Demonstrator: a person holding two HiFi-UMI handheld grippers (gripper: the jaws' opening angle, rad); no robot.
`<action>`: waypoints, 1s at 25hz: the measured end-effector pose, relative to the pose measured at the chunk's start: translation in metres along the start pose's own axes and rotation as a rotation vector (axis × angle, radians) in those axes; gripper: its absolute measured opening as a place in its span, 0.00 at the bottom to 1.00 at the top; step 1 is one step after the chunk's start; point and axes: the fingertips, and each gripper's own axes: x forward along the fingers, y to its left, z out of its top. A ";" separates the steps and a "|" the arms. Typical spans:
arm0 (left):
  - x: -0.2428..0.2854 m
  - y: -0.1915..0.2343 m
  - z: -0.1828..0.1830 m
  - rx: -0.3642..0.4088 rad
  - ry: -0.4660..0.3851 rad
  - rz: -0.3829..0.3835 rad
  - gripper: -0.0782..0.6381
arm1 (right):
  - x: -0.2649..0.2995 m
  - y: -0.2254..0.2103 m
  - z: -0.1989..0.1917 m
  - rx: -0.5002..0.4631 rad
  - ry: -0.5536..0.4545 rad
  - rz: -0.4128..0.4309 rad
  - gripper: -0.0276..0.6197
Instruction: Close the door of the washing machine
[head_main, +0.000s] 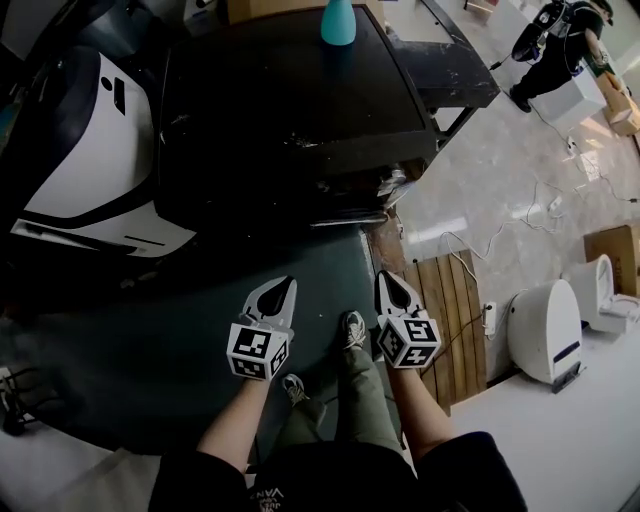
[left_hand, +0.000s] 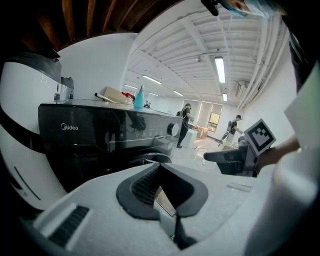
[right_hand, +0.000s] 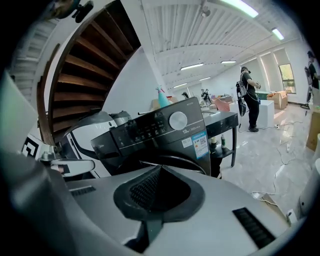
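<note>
Right gripper view shows washing machine (right_hand: 165, 132) door (right_hand: 172, 161), seemingly shut; head view only its top. Clenched: left tongs (head_main: 288, 284), right tongs (head_main: 385, 277).

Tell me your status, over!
Left hand-held gripper and right hand-held gripper shut, empty. Washing machine ahead, door state unclear. Teal bottle on top, not blocking.

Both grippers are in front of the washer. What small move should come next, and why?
Likely ease the right gripper forward and down toward the door on the front of the washer. Both it and the left gripper are shut, empty and short of the washer; nothing touches the door yet.
</note>
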 end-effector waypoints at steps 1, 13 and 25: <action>-0.009 -0.004 0.002 0.002 -0.006 -0.005 0.11 | -0.010 0.005 0.002 -0.003 -0.009 0.000 0.04; -0.115 -0.043 0.012 0.067 -0.042 -0.087 0.11 | -0.121 0.070 0.028 -0.049 -0.140 -0.004 0.04; -0.221 -0.067 0.018 0.128 -0.108 -0.151 0.11 | -0.214 0.133 0.019 -0.120 -0.214 -0.032 0.04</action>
